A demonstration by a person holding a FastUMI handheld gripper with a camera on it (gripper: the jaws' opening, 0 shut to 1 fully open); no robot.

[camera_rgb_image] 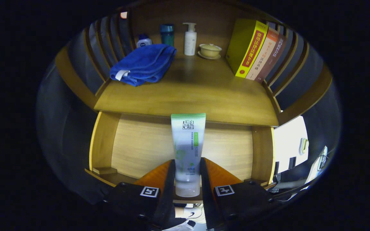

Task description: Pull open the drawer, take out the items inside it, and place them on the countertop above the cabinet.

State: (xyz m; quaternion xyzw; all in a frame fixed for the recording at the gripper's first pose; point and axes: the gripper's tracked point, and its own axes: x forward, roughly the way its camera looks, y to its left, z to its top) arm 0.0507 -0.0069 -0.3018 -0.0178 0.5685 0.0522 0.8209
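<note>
A wooden cabinet with slatted sides stands ahead, its top surface (191, 93) lit from above. On that surface sit a folded blue towel (143, 64), a small white jar (144, 41), a teal cup (167, 34), a pump bottle (190, 39), a lidded bowl (210, 50) and a row of books (257, 51) leaning against the slats. Below it the drawer (146, 147) is pulled out, its pale floor bare where it can be seen.

The claw (187, 175) is closed narrowly on a white-and-green tube (187, 144), both orange fingers (154, 176) pressing its lower part near the cap, so the tube stands upright between them with its flat end level with the surface's front edge.

By my reckoning the tube is on its way up to the surface. The grip is low on a soft tube, so it may tilt or slide if swung fast. Its top could catch the front edge if not lifted high enough. Set down upright, it might well topple; the open middle of the surface looks the safest spot.
</note>
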